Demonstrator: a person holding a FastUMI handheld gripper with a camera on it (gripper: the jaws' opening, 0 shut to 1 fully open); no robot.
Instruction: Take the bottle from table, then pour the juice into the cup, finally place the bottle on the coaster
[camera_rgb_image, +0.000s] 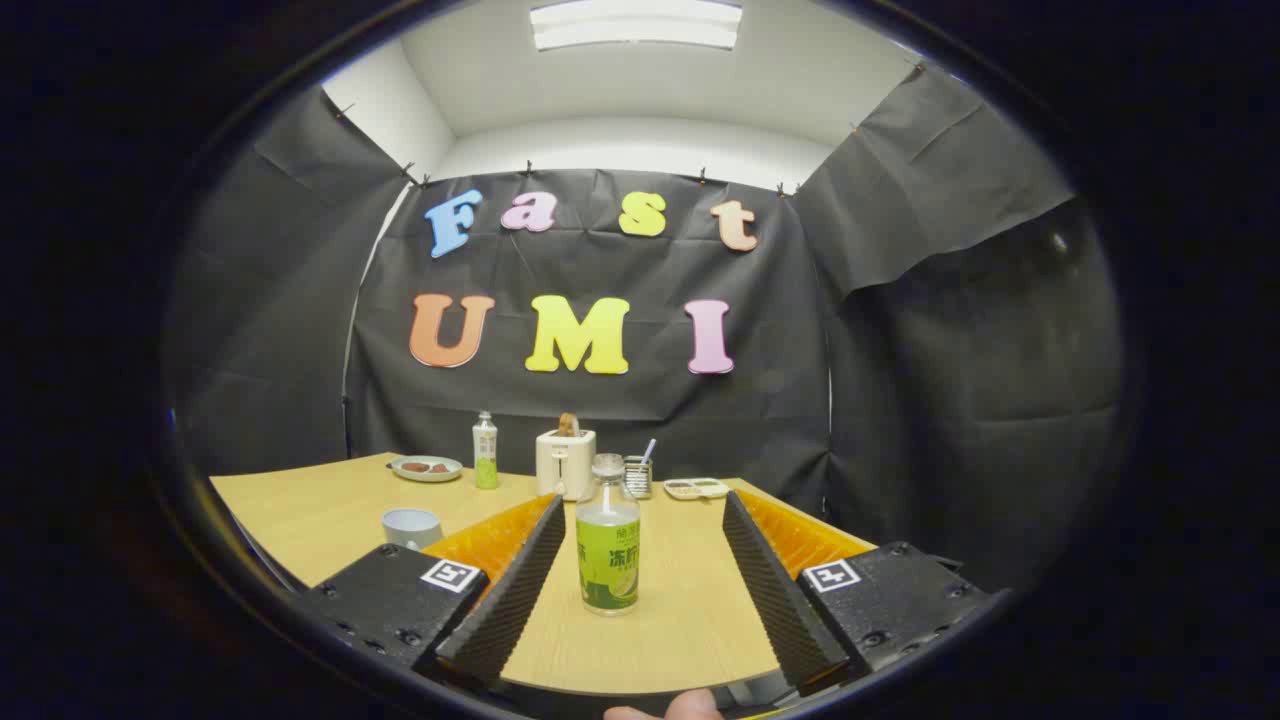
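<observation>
- Your gripper (640, 590) holds its jaws wide, gripping nothing.
- The juice bottle (608, 548) stands upright on the desk (300, 510) between them, nearer the left jaw; push straight ahead.

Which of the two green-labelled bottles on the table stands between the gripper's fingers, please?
The nearer bottle, upright between the open gripper's fingers and untouched. The other bottle stands far beyond, beside the plate.

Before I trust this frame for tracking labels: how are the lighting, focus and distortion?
Gripper view: even light from the ceiling panel, which is itself blown out; the near bottle between the open fingers is sharp, with a soft highlight and a faint shadow; fisheye bends the table edge; far items look small but not blurred.
</observation>
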